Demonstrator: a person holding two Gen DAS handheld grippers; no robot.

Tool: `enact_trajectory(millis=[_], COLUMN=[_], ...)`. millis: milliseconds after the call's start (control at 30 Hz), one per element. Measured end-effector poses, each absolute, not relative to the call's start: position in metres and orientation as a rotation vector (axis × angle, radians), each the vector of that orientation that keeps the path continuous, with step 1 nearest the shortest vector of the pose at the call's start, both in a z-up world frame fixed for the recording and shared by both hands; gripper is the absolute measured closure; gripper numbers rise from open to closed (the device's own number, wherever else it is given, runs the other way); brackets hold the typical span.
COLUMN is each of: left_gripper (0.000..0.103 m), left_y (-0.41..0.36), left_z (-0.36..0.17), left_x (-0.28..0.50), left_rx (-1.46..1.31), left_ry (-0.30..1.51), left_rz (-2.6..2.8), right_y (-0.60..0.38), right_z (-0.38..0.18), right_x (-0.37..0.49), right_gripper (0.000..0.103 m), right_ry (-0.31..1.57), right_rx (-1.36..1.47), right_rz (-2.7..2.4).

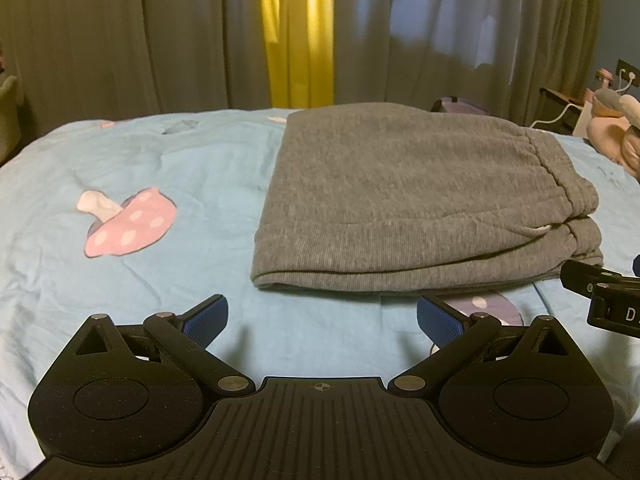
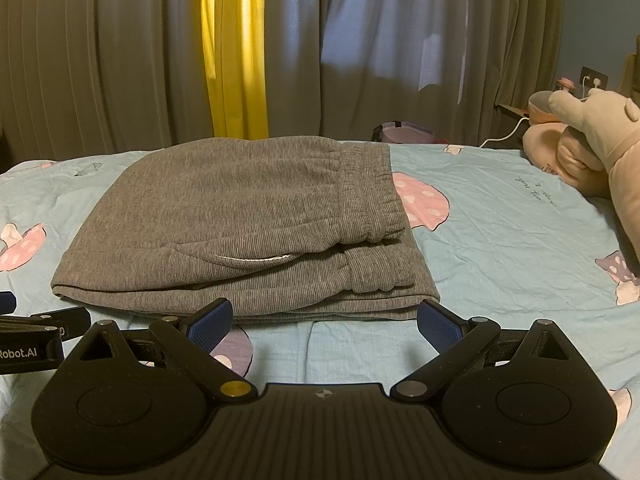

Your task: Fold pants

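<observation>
1. While both tools hang back from the cloth, the grey pants [image 1: 404, 196] sit on the blue mushroom-print bedsheet [image 1: 132, 152] as a stacked bundle, and that looks very close to a finished fold.
2. Look at the left gripper [image 1: 322, 320]: its blue-padded fingers are spread wide, nothing between them, just short of the bundle's near edge.
3. Same story on the other side! The right gripper [image 2: 325, 322] is splayed apart and empty too, its pads sitting right at the near hem without pinching any cloth.
4. Where's the garment? In the right wrist view the pants [image 2: 248, 220] lie ahead of the fingers, elastic waistband [image 2: 372, 196] on top towards the right, several layers showing along the near edge.
5. Judging progress: the legs seem already doubled over the seat, so the main folds appear done. A white drawstring [image 2: 248, 259] peeks out between layers, and the lower layers jut a little past the upper ones at the right.
6. What could be left, by my reading: at most a tidy-up of that edge, or simply leaving the bundle there. A plush toy [image 2: 592, 148] lies well off to the right, out of the way.
</observation>
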State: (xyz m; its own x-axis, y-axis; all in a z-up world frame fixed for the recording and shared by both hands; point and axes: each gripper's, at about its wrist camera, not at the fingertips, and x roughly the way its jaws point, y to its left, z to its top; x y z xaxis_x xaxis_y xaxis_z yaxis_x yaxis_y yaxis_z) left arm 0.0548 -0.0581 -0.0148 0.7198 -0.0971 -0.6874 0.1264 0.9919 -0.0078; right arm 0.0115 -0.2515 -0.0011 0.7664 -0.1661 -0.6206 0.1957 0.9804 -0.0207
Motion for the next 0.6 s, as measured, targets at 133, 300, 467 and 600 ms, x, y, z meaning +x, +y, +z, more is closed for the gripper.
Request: enact_trajectory(millis=[133, 300, 467, 600], left_gripper=[0.000, 0.000, 0.000, 0.000], left_y=[-0.0580, -0.0580, -0.0579, -0.0577], left_z=[-0.0152, -0.0151, -0.0154, -0.0154], left_x=[0.0548, 0.0548, 0.0546, 0.0550], left_rx=[0.042, 0.042, 0.041, 0.038], left_ry=[0.759, 0.759, 0.760, 0.761], left_rz=[-0.120, -0.119, -0.120, -0.119], right_y=[-0.2516, -0.2521, -0.2522, -0.2519], right_z=[-0.0012, -0.0018, -0.0021, -0.0026], right_x=[0.0115, 0.0107, 0.0107, 0.0102], right_gripper=[0.004, 0.004, 0.004, 0.004], right_ry=[0.670, 0.670, 0.671, 0.673], right_rx=[0.046, 0.049, 0.049, 0.046], right_rz=[-0.196, -0.197, -0.197, -0.196])
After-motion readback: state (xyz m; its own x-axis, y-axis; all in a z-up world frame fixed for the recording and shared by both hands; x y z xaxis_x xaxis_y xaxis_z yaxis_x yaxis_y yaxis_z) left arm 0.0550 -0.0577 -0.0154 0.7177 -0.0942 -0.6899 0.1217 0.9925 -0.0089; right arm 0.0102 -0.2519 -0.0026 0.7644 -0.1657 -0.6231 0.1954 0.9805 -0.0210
